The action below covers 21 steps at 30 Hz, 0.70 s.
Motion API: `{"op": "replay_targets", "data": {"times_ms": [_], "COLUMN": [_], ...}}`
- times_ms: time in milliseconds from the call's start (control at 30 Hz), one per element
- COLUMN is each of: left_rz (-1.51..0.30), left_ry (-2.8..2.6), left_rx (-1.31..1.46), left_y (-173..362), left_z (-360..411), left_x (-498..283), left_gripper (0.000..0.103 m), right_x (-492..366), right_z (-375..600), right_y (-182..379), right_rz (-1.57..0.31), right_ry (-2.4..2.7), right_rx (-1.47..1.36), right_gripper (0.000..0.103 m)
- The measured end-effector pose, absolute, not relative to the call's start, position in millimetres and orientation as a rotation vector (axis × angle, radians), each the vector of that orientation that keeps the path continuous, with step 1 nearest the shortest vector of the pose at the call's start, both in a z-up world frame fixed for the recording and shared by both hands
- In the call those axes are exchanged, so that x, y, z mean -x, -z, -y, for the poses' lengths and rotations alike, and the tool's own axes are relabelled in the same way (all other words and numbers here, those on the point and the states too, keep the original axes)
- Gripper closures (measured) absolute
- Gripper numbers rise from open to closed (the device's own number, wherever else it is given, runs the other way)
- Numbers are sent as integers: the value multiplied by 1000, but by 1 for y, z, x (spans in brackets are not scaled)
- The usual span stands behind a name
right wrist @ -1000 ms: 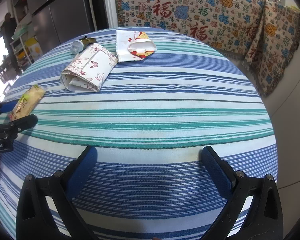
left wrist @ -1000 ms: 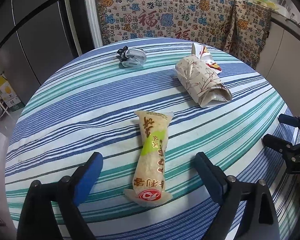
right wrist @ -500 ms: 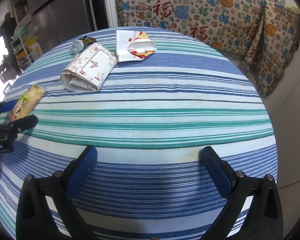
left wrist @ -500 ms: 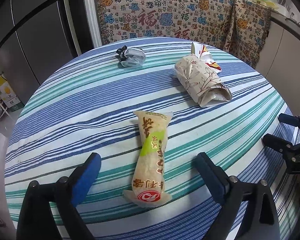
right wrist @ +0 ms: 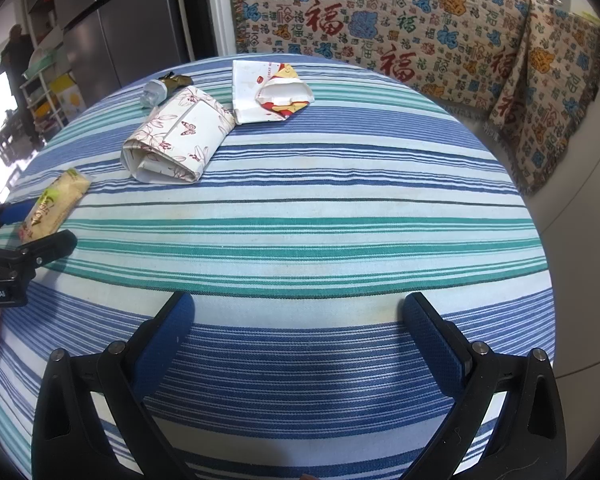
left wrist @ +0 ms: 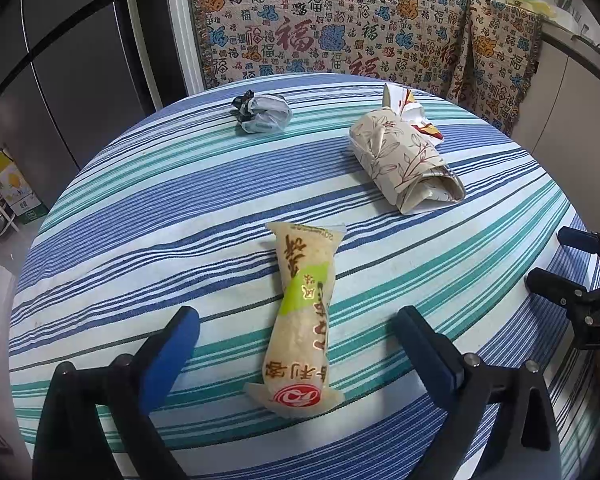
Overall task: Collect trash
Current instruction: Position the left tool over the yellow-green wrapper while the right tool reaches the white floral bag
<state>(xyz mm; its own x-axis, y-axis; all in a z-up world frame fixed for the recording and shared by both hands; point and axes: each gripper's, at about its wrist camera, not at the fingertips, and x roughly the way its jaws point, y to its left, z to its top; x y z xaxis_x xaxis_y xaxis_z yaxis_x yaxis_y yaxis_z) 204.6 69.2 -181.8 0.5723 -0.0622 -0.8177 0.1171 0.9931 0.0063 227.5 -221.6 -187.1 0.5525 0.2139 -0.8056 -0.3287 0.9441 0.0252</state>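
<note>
Striped bench (left wrist: 148, 208) carrying snack wrapper (left wrist: 304, 316), lying between spread jaws of left hand-held gripper (left wrist: 296, 324), which have just been opening; long axis running along the fingers, pads not touching it. Right hand-held gripper (right wrist: 300, 320) hanging spread, empty, farther off

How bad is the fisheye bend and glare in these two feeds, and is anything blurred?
Left wrist view: sharp; the table stripes bow strongly, corners go black, and the snack wrapper is evenly lit with no glare. Right wrist view: also sharp, with the same bowing; a window at the far left edge is blown out, and a soft shadow lies on the cloth between the right gripper's fingers.
</note>
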Motion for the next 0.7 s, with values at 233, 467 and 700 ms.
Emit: {"op": "replay_targets", "data": {"times_ms": [233, 467, 700], "left_rz": [-956, -954, -955], "left_ry": [105, 123, 127], "left_rx": [-61, -57, -65], "left_y": [182, 181, 181], "left_z": [-69, -71, -76], "left_x": [-204, -199, -193], "left_gripper": [2, 2, 2], "right_x": [-228, -232, -259], "right_z": [222, 222, 203], "right_y": [187, 187, 141], "right_rz": [-933, -944, -899], "right_ry": [-323, -339, -421], "right_rx": [135, 134, -20], "right_gripper": [0, 0, 1]}}
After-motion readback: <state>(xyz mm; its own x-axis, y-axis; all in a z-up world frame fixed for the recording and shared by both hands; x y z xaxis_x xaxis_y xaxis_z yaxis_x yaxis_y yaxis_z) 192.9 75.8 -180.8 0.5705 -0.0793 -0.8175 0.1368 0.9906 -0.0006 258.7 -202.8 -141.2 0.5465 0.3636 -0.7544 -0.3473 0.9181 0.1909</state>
